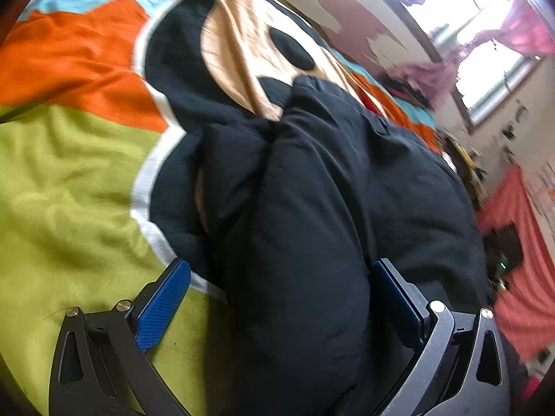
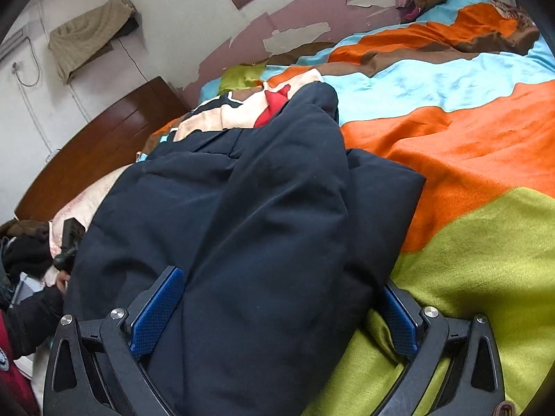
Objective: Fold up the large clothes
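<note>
Blue ribbed fingers (image 1: 166, 306) both grippers spread wide — puffy black jacket (image 2: 242, 225) bunched between.

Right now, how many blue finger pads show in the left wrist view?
2. One pad sits left of the dark jacket over green blanket; the other presses the jacket's right side.
</note>
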